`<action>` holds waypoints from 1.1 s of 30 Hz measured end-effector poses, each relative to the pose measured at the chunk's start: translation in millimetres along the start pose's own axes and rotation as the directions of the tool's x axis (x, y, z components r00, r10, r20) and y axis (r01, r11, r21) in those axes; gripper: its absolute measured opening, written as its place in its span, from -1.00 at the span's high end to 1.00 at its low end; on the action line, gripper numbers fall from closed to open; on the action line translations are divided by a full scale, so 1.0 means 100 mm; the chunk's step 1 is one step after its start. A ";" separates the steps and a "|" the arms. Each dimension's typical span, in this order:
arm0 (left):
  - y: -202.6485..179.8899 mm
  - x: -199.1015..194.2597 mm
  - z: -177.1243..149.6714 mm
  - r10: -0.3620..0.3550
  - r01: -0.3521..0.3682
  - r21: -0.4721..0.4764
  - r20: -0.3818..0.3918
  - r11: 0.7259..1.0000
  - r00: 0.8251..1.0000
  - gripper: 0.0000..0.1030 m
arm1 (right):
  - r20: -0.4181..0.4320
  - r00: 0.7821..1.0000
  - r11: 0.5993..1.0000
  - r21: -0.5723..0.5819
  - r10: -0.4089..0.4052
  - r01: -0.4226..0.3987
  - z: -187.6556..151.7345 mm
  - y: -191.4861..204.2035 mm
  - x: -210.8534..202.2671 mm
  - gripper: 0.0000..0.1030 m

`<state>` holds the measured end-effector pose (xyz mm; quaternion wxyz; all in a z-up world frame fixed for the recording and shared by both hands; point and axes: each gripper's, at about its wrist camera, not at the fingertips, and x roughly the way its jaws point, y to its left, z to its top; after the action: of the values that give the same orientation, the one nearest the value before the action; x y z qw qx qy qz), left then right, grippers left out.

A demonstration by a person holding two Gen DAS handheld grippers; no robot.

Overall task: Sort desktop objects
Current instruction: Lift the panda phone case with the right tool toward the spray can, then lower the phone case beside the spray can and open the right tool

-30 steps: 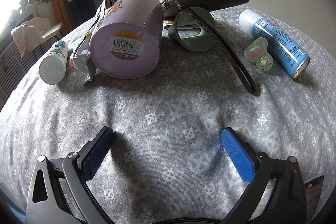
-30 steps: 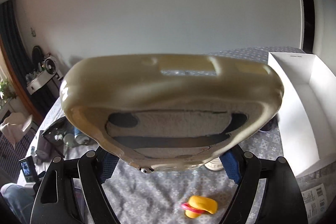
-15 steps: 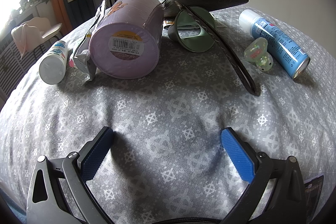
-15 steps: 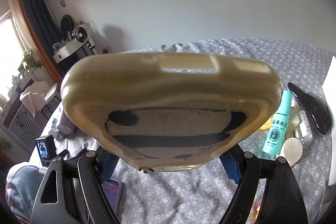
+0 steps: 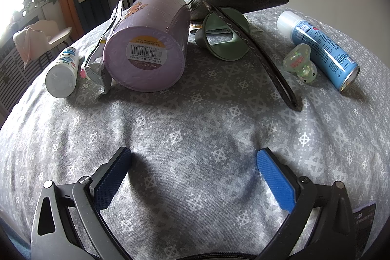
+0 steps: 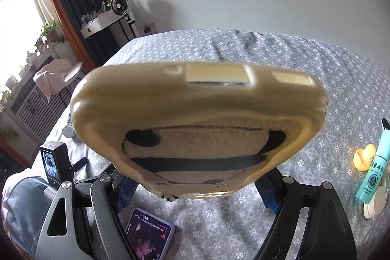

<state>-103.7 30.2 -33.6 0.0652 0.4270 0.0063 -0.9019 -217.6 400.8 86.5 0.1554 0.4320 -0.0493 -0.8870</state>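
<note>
Carrying a beige phone case (image 6: 195, 118) clamped in the right gripper (image 6: 195, 189), mid-sort; next probably needed a drop spot; left gripper (image 5: 193, 162) gaped empty.

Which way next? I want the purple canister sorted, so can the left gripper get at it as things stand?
Probably yes. The left gripper is open and holds nothing, and only bare bedspread lies between it and the purple canister. A foil packet leans on the canister's left side.
</note>
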 end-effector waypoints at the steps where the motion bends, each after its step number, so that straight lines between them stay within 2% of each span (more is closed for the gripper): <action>1: 0.00 0.00 0.00 0.000 0.000 0.000 0.000 1.000 1.000 -0.99 | -0.011 1.000 1.000 -0.006 -0.001 0.000 0.02 0.03 0.08 -0.60; 13: 0.00 0.00 0.00 0.000 0.000 0.000 0.000 1.000 1.000 -0.99 | -0.085 0.996 1.000 0.015 -0.023 0.024 0.20 0.03 0.60 -0.61; 17: 0.00 0.00 0.00 0.000 0.000 0.000 0.000 1.000 1.000 -0.99 | -0.082 0.996 0.999 0.014 -0.039 0.040 0.27 0.04 0.66 -0.62; 20: 0.00 0.00 0.00 0.000 0.000 0.000 0.000 1.000 1.000 -0.99 | -0.047 0.996 0.997 -0.017 -0.076 0.076 0.32 0.10 0.66 -0.67; 25: 0.00 0.00 0.00 0.000 0.000 0.000 0.000 1.000 1.000 -0.99 | 0.055 0.992 0.991 -0.059 -0.117 0.120 0.39 0.21 0.49 -0.97; 28: 0.00 0.00 0.00 0.000 0.000 0.000 0.000 1.000 1.000 -0.99 | 0.098 0.988 0.991 -0.059 -0.117 0.123 0.39 0.23 0.36 -1.00; 33: -0.01 0.01 0.00 0.000 0.000 0.000 0.000 1.000 1.000 -0.99 | 0.099 0.988 0.991 -0.046 -0.118 0.123 0.31 0.19 0.17 -1.00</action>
<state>-104.6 30.6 -33.9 0.0655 0.4270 0.0064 -0.9019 -247.3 375.6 97.1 0.1100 0.3868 -0.0075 -0.9156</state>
